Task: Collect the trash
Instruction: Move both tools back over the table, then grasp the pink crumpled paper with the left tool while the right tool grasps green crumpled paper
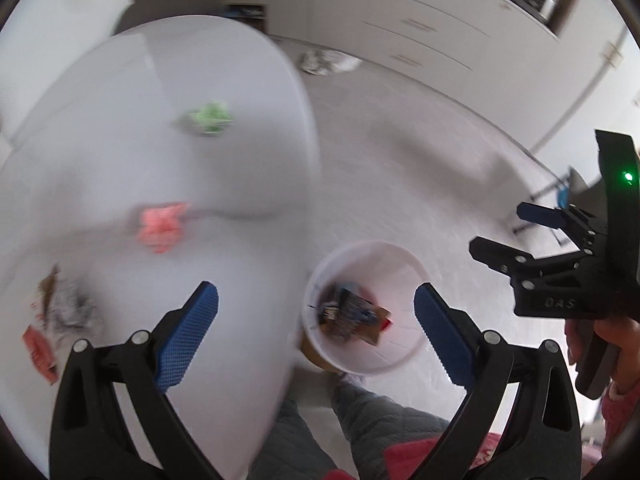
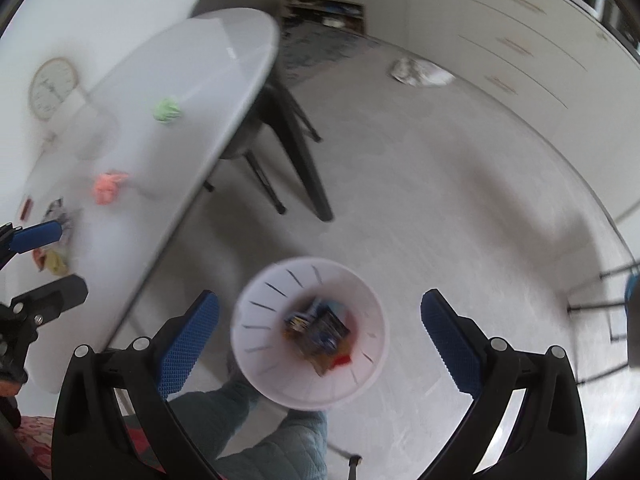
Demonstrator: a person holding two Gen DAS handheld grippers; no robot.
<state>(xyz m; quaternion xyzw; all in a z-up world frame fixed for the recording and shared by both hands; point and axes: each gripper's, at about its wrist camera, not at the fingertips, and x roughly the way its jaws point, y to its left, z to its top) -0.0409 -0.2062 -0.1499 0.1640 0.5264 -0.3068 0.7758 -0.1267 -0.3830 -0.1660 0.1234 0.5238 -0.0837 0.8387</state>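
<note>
1. Left wrist view — the left gripper (image 1: 316, 320) hangs with its jaws spread wide and nothing between the pads, straddling the table edge and the white bin (image 1: 362, 306) on the floor. Taking the bin as landmark: wrappers already lie inside it, and the white table (image 1: 160, 168) stands just to its left. On the table, the pink crumpled scrap (image 1: 162, 226) is nearest the bin, the green one (image 1: 208, 118) farther along, and the red-and-silver wrappers (image 1: 52, 320) farthest left. The scraps are too blurred to give a long axis.

2. Right wrist view — the right gripper (image 2: 320, 324) is likewise spread and empty, directly over the bin (image 2: 310, 332). The remaining trash all lies left of the bin, so the left gripper (image 2: 44, 264), at the table side, looks the nearer one.
</note>
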